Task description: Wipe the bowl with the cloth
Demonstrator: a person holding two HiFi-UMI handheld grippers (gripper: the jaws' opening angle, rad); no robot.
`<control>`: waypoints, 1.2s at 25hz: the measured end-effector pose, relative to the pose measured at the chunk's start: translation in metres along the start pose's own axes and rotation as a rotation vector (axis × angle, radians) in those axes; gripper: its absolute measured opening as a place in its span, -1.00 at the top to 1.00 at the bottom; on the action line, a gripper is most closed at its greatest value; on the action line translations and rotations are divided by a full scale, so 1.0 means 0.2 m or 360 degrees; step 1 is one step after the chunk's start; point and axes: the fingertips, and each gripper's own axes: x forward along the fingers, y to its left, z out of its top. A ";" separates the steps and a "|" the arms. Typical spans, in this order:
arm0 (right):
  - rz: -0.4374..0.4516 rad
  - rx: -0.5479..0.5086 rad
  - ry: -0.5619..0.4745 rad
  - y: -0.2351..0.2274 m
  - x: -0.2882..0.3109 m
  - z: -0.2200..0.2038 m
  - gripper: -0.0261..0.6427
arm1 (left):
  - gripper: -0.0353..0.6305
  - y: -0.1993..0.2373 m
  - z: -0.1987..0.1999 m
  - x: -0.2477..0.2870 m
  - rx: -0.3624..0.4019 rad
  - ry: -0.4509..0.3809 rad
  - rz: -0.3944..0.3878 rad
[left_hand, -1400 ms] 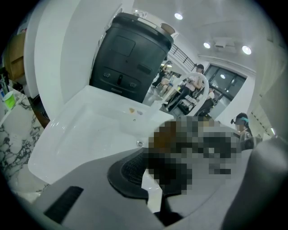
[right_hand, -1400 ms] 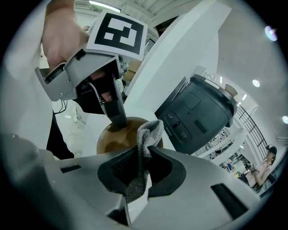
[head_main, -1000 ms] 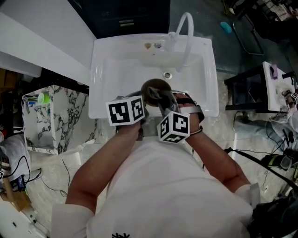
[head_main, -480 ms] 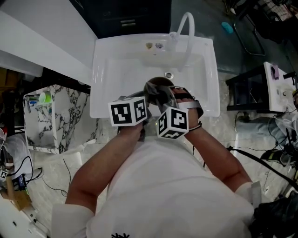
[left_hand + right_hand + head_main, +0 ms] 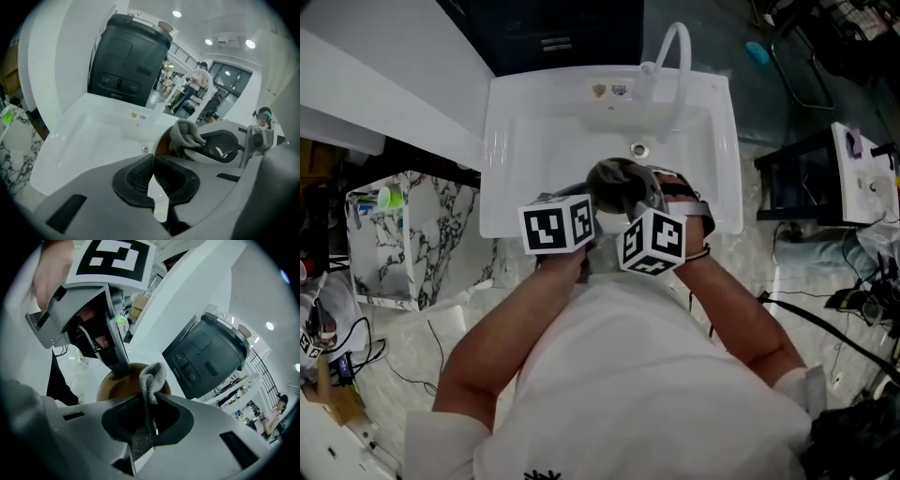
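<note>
A brown bowl (image 5: 607, 175) hangs tilted over the white sink (image 5: 525, 141). My left gripper (image 5: 153, 165) is shut on the bowl's thin rim (image 5: 161, 140); from the head view its marker cube (image 5: 558, 223) hides the jaws. My right gripper (image 5: 149, 404) is shut on a grey knit cloth (image 5: 152, 378), whose bunched end lies inside the bowl (image 5: 117, 386). In the head view the cloth (image 5: 630, 190) covers much of the bowl's inside. The left gripper view shows the cloth (image 5: 185, 133) against the bowl, with the right gripper (image 5: 220, 145) behind it.
A white curved faucet (image 5: 672, 66) rises at the sink's back right, with the drain (image 5: 639, 150) below it. A black cabinet (image 5: 126, 61) stands behind the sink. A marbled bin (image 5: 412, 234) is on the left. People stand far off (image 5: 197, 86).
The right gripper has shifted slightly right and farther over the sink, dragging the cloth across the bowl's inside, so less brown shows. The left gripper and bowl have stayed put.
</note>
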 end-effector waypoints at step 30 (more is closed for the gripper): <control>0.0066 -0.0010 0.0019 0.07 0.03 0.01 0.78 | 0.84 -0.06 -0.02 0.03 0.0108 0.0017 -0.0039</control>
